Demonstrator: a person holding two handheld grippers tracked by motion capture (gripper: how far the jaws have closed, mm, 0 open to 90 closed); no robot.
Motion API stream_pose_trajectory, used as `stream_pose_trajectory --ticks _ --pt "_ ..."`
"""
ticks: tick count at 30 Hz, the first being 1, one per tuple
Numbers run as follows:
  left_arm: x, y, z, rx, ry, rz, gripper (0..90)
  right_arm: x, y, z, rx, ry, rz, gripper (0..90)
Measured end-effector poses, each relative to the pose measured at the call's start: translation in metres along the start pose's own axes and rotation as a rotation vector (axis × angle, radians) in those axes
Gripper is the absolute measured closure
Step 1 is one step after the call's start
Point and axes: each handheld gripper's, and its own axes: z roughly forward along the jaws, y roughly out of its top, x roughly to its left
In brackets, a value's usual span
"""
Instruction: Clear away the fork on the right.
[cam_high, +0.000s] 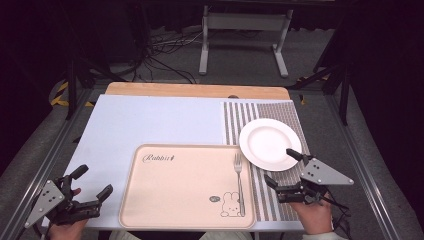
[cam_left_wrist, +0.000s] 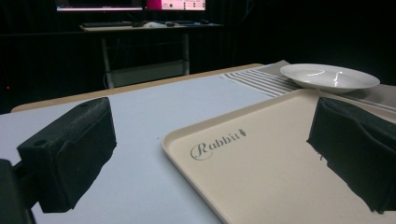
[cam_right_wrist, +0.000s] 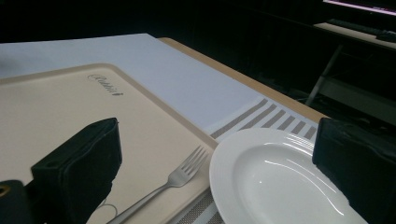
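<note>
A beige tray (cam_high: 175, 190) printed "Rabbit" lies at the table's front centre. A metal fork (cam_high: 239, 182) rests along the tray's right side, tines pointing away; it also shows as the fork (cam_right_wrist: 175, 177) in the right gripper view. A white plate (cam_high: 270, 143) sits on a striped placemat (cam_high: 250, 117) just right of the tray, also seen as the plate (cam_left_wrist: 329, 77) and the plate (cam_right_wrist: 275, 182). My left gripper (cam_high: 92, 182) is open at the front left, off the tray. My right gripper (cam_high: 281, 167) is open near the plate's front edge, holding nothing.
A pale blue mat (cam_high: 150, 125) covers most of the wooden tabletop (cam_high: 197, 90). Beyond the table stand a white desk frame (cam_high: 245, 40) and floor cables (cam_high: 165, 60). Metal rails run along both table sides.
</note>
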Motion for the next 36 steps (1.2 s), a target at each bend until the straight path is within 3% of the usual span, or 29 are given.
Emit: stream_pose_trajectory --ticks 17,32,36 --pt "0.002 0.001 0.004 0.003 -0.008 0.009 1.2 -0.007 -0.049 -0.012 -0.070 -0.068 0.096 1.6" --pt "0.007 -0.001 0.007 0.012 -0.016 0.021 0.8 -0.015 -0.084 -0.008 -0.014 -0.056 0.174 1.6" --pt "0.011 -0.003 0.007 0.014 -0.010 0.011 0.8 -0.015 -0.090 -0.005 -0.005 -0.042 0.173 1.6"
